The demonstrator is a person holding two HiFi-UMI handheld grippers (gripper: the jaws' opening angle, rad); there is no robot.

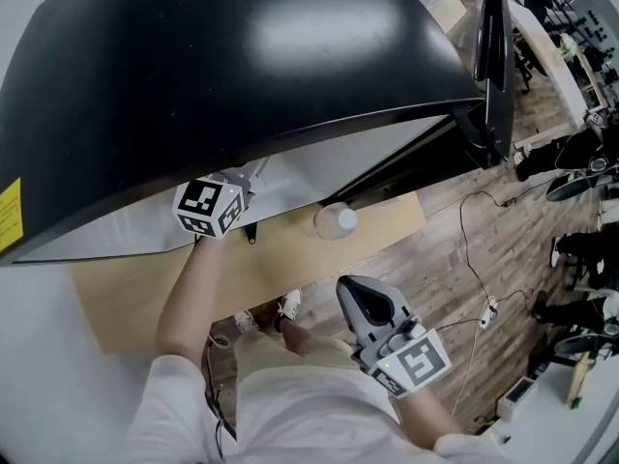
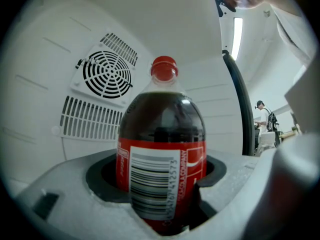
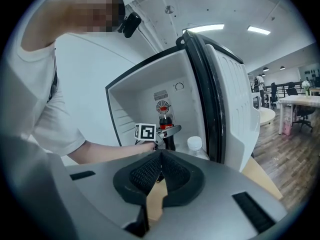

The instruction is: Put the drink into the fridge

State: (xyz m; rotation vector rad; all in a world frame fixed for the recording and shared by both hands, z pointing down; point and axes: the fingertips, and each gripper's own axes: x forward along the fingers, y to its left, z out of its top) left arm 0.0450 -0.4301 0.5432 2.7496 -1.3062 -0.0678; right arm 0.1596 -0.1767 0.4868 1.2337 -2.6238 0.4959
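Fridge [image 3: 145, 96] open, door [image 3: 227, 109] at right. Cola [image 2: 162, 149] is upright inside, in front of the fan grille [image 2: 106, 74], clamped in my left gripper [image 2: 165, 204], jaws part-open around it. Water bottle [image 3: 196, 146] just right of it. Right gripper [image 3: 160, 171] closed, empty, outside.

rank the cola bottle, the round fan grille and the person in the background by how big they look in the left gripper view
1. cola bottle: largest by far, though it is also nearest the camera
2. round fan grille
3. person: smallest, standing far off in the room
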